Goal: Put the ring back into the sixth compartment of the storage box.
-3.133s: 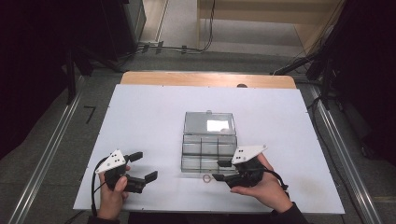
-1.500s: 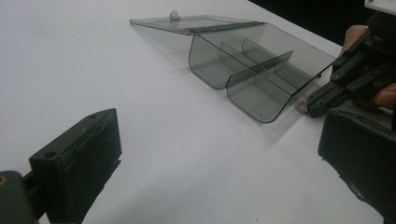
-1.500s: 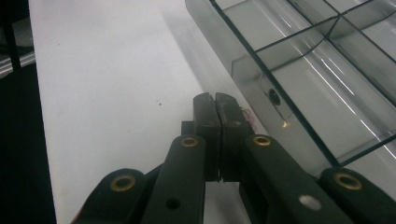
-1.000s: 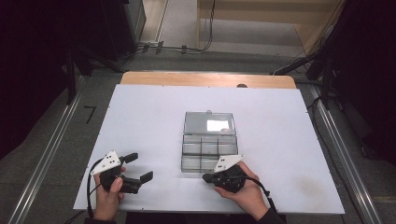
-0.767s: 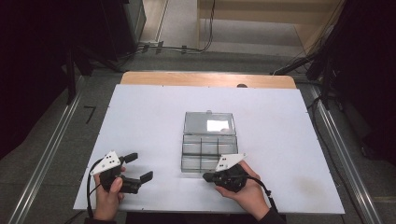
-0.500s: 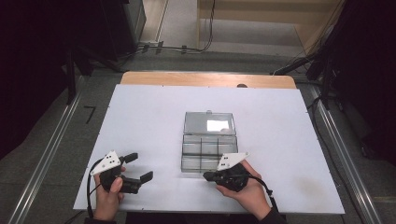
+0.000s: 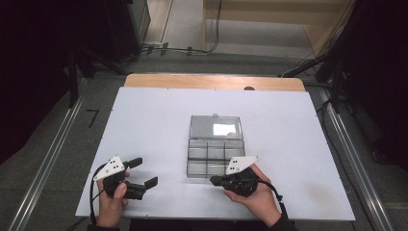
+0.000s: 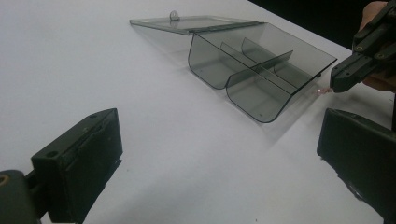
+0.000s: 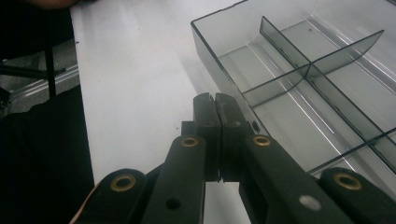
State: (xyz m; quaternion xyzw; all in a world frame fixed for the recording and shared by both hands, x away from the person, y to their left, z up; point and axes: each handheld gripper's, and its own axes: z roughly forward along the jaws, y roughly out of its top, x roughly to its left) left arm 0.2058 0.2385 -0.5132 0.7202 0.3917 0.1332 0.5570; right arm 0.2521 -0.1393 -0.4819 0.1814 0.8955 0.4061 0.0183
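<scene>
Closed on a tiny pink bit [image 8: 321,90] beside the box.
Right hand-held gripper [image 7: 215,180] pinched together at clear box [image 7: 214,156] near wall; left hand-held gripper [image 7: 143,173] spread apart, farther off.

Clear divided box [image 7: 215,158] lies open mid-table, lid flat behind, compartments empty. Tiny pinkish item [image 8: 322,90] lies on the table just off its near edge.

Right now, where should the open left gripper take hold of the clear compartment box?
Its left side wall, coming from the left: that thin upright rim fits between the open jaws of the left gripper, whereas the lid lies flat behind.
</scene>
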